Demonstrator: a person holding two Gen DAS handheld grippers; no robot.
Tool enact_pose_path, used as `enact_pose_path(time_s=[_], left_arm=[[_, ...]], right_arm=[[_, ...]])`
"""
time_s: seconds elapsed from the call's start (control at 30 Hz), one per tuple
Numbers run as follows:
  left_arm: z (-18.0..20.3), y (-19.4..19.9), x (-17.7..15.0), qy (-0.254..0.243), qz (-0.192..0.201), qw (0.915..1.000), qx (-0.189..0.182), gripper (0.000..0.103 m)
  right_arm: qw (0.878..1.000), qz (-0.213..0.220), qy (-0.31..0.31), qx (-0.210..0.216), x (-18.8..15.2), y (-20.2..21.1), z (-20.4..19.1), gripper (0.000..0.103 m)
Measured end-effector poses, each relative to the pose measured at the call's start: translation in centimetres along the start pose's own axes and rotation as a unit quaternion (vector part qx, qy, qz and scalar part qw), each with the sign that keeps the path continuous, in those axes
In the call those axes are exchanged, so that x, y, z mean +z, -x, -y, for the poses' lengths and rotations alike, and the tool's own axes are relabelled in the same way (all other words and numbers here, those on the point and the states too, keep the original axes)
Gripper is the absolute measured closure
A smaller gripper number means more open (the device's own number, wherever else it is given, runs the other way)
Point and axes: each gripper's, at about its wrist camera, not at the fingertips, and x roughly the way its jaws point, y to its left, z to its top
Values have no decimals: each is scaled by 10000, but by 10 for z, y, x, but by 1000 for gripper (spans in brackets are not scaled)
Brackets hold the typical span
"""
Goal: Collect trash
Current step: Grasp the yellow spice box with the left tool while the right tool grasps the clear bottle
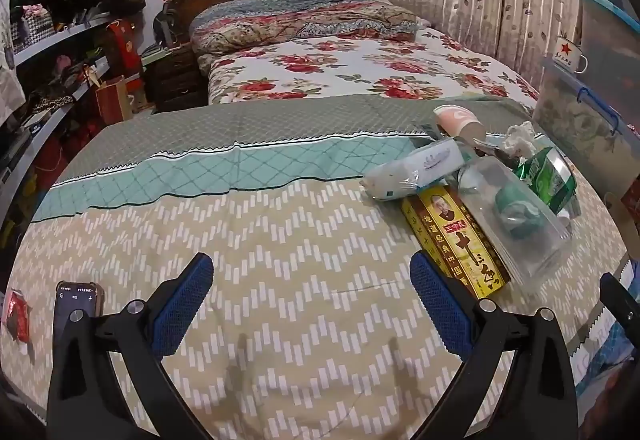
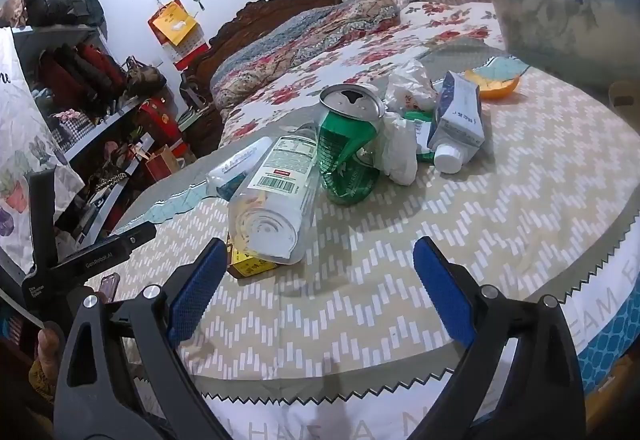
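Both hand-held grippers are held released over bare quilt: the left hand-held gripper (image 1: 312, 304) with a yellow box (image 1: 460, 244) just beyond its right finger, the right hand-held gripper (image 2: 316, 288) with a clear plastic bottle (image 2: 276, 195) just ahead and the quilt's zigzag edge (image 2: 320, 388) beneath it.

Left hand-held gripper (image 1: 311, 294) agape – trash pile (image 1: 472, 199) right, phone (image 1: 76, 306) probably left.

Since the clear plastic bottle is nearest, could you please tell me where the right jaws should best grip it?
Grip the clear plastic bottle across its labelled mid-body, probably coming from above. It lies on its side, base toward the open right gripper, resting on the yellow box and close against the green can, so the base end is clearer.
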Motion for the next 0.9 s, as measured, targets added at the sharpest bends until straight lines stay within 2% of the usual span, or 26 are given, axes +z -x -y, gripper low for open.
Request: enact_pose_path(time_s=[0.2, 0.23, 0.3, 0.43, 0.53, 0.67, 0.7, 0.73, 0.77, 0.9], left_arm=[[-6, 1, -3, 240, 91, 9996, 97, 9], [-7, -6, -5, 96, 26, 9997, -228, 9], [-19, -14, -9, 259, -23, 9985, -474, 9], [-36, -19, -22, 614, 1, 9960, -644, 9], [-40, -20, -23, 685, -118, 9949, -732, 9], [-41, -21, -18, 864, -249, 9894, -1144, 10], [-37, -22, -15, 862, -303, 9875, -1287, 10], [-31, -23, -12, 822, -343, 9863, -1390, 13], [-25, -24, -10, 752, -358, 9859, -1453, 14], [6, -29, -4, 378, -369, 9864, -1555, 14]], right_arm=[[10000, -50, 34, -40, 0, -2, -2, 10], [10000, -63, 46, -44, 1, -3, -3, 10], [9998, -106, 138, -58, 8, -13, -13, 10], [9994, -187, 290, -26, 20, -27, -14, 9], [9990, -337, 269, 80, 27, -44, -18, 8], [9980, -557, 28, 302, 32, -68, -20, 8], [9974, -610, -47, 371, 31, -72, -19, 13], [9962, -689, -95, 527, 31, -76, -20, 41], [9943, -821, -146, 657, 29, -78, -20, 40], [9969, -605, 134, 493, 19, -55, -18, 40]])
